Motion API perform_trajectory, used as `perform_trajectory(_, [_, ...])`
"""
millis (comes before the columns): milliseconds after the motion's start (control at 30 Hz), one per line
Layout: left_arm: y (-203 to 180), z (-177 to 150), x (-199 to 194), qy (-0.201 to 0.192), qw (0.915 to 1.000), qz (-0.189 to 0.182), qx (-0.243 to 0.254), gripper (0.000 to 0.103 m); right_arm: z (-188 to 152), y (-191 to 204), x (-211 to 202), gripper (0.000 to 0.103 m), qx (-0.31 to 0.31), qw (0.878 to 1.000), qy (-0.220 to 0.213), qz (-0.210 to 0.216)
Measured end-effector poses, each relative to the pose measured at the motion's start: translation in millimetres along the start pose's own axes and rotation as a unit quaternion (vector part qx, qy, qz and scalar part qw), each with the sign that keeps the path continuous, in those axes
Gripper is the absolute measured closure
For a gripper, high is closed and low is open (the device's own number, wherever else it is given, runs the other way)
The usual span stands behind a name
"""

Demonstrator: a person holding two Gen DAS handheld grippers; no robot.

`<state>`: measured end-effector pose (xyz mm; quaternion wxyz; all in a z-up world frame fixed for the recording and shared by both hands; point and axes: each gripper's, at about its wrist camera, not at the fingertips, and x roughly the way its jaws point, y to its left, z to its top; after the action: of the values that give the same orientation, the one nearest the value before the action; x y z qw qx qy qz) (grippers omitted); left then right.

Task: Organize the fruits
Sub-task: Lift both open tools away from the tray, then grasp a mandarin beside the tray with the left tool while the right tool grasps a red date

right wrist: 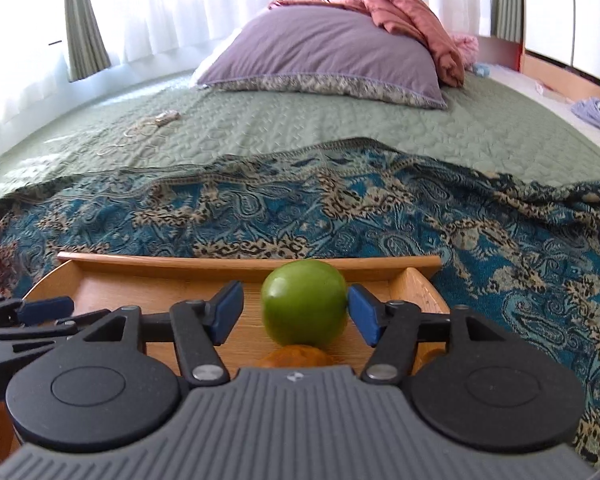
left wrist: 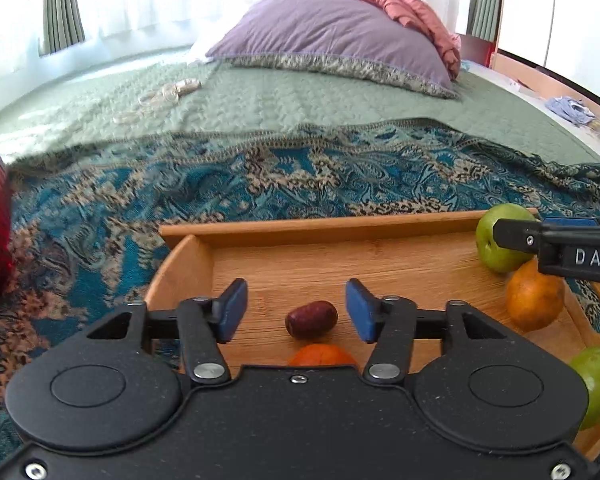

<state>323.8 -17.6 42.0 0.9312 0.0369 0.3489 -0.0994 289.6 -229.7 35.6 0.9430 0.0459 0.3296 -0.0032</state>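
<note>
The left gripper (left wrist: pixel 296 310) hangs with jaws wide apart around a dark red jujube (left wrist: pixel 311 319) lying untouched on the wooden tray (left wrist: pixel 340 256). The right gripper's (right wrist: pixel 296 312) jaws, spread wide, flank a green apple (right wrist: pixel 304 302); only the right pad looks to be touching it.

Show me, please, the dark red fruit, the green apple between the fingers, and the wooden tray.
dark red fruit (left wrist: pixel 311 319), left wrist view, middle of its skin.
green apple (right wrist: pixel 304 300), right wrist view, its front face.
wooden tray (left wrist: pixel 320 227), left wrist view, far rim.

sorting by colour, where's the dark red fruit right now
In the left wrist view the dark red fruit lies on the wooden tray between the left gripper's open fingers, behind an orange fruit.
</note>
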Motion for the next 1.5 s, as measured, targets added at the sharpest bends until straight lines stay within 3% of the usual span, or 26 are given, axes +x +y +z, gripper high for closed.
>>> perform_trajectory(133, [0,-5,-33,-0.035,0.9993,-0.003,0.011,0.023,-10,3,-20,0.024,-0.015,0.999,-0.026,0.015])
perform_trajectory(233, [1,-11,-58,-0.054,0.9984,-0.009,0.013,0.019,-16,2,-40,0.020,-0.016,0.998,-0.053,0.029])
perform_trajectory(500, [-2,-50,-111,-0.076,0.9965,-0.034,0.003,0.015,-42,-11,-97,0.015,-0.001,0.992,-0.111,0.058])
perform_trajectory(833, [-22,-107,-147,-0.077,0.9960,-0.046,0.010,0.012,-100,-21,-145,0.013,-0.023,0.988,-0.144,0.052])
perform_trajectory(1300, [-43,-160,-167,-0.071,0.9944,-0.068,0.038,0.008,-167,-5,-171,0.011,-0.119,0.981,-0.148,0.043])
perform_trajectory(1500, [-50,-170,-168,-0.066,0.9938,-0.077,0.046,0.008,-186,1,-167,0.010,-0.130,0.980,-0.141,0.048])
